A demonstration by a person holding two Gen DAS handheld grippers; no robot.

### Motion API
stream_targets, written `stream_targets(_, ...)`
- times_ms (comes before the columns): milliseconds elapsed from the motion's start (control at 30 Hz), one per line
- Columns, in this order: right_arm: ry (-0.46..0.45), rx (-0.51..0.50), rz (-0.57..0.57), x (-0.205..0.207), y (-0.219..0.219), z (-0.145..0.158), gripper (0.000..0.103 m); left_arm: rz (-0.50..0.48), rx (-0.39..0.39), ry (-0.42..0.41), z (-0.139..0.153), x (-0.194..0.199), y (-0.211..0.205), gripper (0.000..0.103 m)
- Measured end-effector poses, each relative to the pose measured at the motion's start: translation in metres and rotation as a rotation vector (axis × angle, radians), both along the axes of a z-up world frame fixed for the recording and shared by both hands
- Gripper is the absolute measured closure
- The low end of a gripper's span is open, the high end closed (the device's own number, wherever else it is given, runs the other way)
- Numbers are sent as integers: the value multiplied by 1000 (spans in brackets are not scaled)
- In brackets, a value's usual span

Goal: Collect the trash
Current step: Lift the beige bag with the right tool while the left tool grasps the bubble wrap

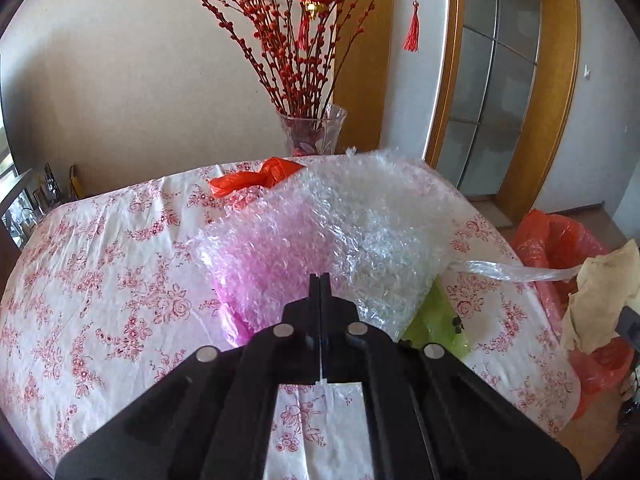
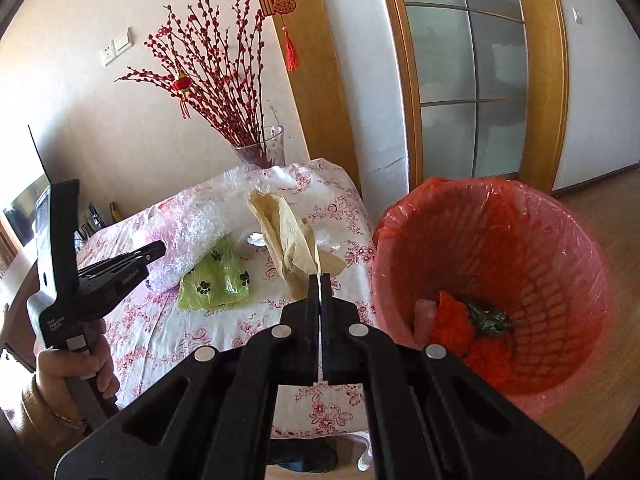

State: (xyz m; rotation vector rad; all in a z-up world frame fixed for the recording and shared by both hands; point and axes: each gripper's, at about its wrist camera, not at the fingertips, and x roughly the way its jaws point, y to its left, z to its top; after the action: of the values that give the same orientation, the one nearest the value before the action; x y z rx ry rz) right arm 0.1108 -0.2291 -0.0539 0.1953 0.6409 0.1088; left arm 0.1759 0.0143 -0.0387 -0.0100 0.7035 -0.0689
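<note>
A: State of right hand-held gripper (image 2: 320, 280)?

B: Jaws together, clamped on the near end of the paper (image 2: 296, 240). Paper raised clear of the desk (image 2: 168, 336), over its right edge.

A: Long axis of paper?

B: Straight out from the tips and slightly left, toward the far edge of the desk. Loose folds hanging on both sides of the pinch.

A: Bearing of bin (image 2: 540, 264) from that hand-held gripper?

B: To the right and lower, just beside the right edge of the desk. Mouth open upward, red liner folded over the rim, a few scraps at the bottom. No obstacle visible between tips and mouth.

A: Nearer hand for the bin?

B: Right. Left hand-held gripper (image 1: 320, 278) well apart from the bin, over the near middle of the desk.

A: State of left hand-held gripper?

B: Jaws together, tips buried in the near edge of the wrap (image 1: 320, 216). Judged clamped on it, the pinch itself partly hidden by bubbles.

A: Other trash on the desk?

B: Green bag (image 2: 216, 284) under the right side of the wrap; orange bag (image 1: 256, 178) at the far edge.

A: Requirement for the coming move?

B: Judged: swing to the right until the far end of the paper passes over the rim, then lower, then release. Risk: with the long axis pointing away from the bin, possible snag of the far end on the liner, or a drop onto the floor.
</note>
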Motion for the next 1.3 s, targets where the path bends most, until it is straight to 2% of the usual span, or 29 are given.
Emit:
stream_targets(167, -12, 6, -12, -4, -6, 4, 102, -4, -55, -35, 13, -14, 26, 101)
stream_targets(200, -12, 5, -13, -4, -6, 4, 102, 1, -76, -38, 14, -14, 33, 96)
stream_targets(233, -12, 4, -14, -4, -6, 3, 102, 5, -90, -36, 15, -10, 37, 74)
stream_targets(300, -10, 6, -15, -3, -5, 2, 102, 40, -102, -48, 18, -4, 46, 41)
stream_targets(433, 0, 11, -20, -3, -6, -1, 102, 28, -97, -22, 22, 19, 43, 36)
stream_targets(533, 8, 15, -24, -2, -8, -3, 102, 17, -54, 3, 22, 45, 34, 31)
stream_targets(600, 12, 13, -25, -1, -8, -3, 102, -4, -58, 24, 22, 61, 29, 31)
stream_targets(733, 26, 16, -27, 2, -10, -7, 102, -29, 12, 55, 15, 81, 15, 30)
stream_targets(867, 35, 27, -21, 3, -11, -9, 102, -43, 30, 120, -1, 91, 11, 30)
stream_targets(900, 35, 27, -20, 3, -10, -9, 102, -44, 28, 126, -4, 91, 11, 34)
stream_targets(933, 35, 29, -19, 3, -10, -9, 102, -42, 31, 128, -7, 91, 12, 47)
stream_targets(967, 33, 29, -17, 3, -10, -9, 102, -42, 35, 131, -9, 90, 12, 53)
stream_targets(1033, 27, 30, -16, 1, -9, -8, 102, -47, 34, 121, -10, 86, 13, 79)
stream_targets(1133, 12, 31, -18, -6, -11, -4, 102, -58, 11, 101, -4, 78, 17, 92)
stream_targets(1300, -15, 35, -32, -15, -16, 4, 102, -57, 7, 53, 12, 63, 20, 96)
